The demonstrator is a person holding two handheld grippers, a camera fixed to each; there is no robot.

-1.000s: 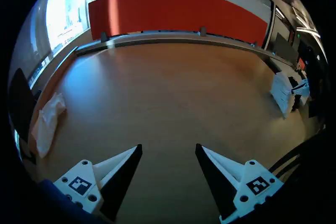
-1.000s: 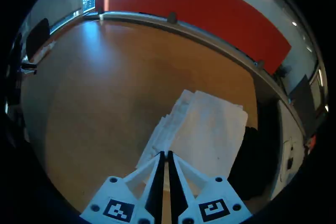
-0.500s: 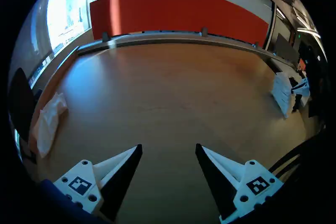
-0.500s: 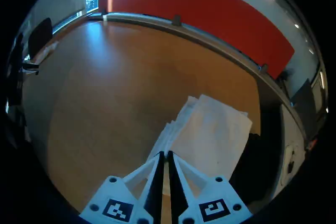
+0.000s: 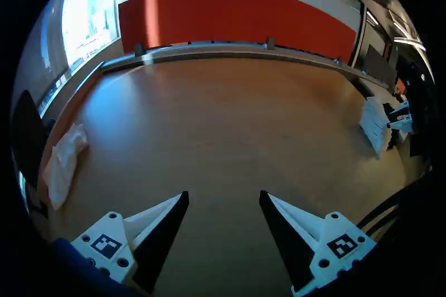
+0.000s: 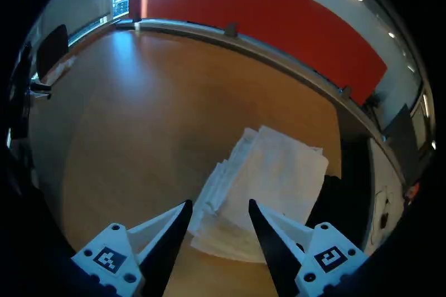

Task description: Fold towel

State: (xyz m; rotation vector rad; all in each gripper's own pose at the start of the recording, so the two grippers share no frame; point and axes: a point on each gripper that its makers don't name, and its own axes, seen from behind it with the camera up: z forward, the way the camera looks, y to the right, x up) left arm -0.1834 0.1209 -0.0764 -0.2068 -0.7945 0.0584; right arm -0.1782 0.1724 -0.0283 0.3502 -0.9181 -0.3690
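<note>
In the right gripper view a stack of folded white towels (image 6: 267,185) lies on the wooden table (image 6: 139,130) near its right edge. My right gripper (image 6: 220,210) stands open just in front of the stack, with nothing between its fingers. In the left gripper view my left gripper (image 5: 223,199) is open over bare table (image 5: 223,124). The same stack of towels (image 5: 374,124) sits far right there, with the right gripper (image 5: 402,121) beside it. A crumpled white towel (image 5: 62,163) lies at the table's left edge.
A red partition (image 5: 234,15) runs along the far edge of the table, behind a grey rail. A dark chair (image 6: 50,49) stands at the left. Another dark chair (image 6: 334,224) is beside the stack on the right.
My right gripper has opened, letting go of the near edge of the towel stack, which now lies flat. The left gripper has not moved.
</note>
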